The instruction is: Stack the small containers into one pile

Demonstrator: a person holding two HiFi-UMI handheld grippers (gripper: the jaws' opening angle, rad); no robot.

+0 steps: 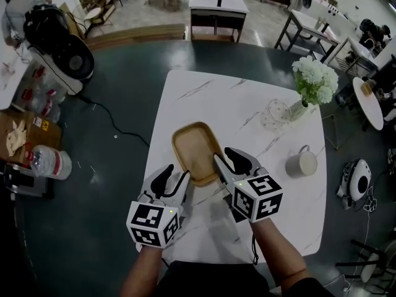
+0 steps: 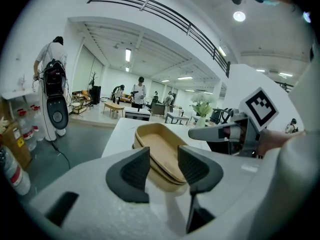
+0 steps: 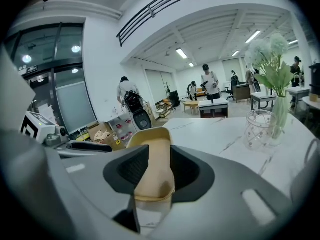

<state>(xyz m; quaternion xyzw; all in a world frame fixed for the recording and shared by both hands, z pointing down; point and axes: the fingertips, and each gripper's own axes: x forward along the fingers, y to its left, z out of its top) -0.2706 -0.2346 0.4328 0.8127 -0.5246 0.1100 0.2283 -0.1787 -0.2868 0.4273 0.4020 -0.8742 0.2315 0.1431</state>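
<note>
Your tan containers [image 1: 195,148] sit nested in 1 pile on the near half of the white marble table [image 1: 247,101]. Your left gripper [image 1: 176,173] holds its 2 jaws wide apart at the pile's near left corner, pressing nothing. Your right gripper [image 1: 224,156] is wide too, its jaws straddling the pile's right rim without clamping it.

Tan oblong containers [image 1: 195,151] nested, upright, on marble table [image 1: 185,91].
</note>
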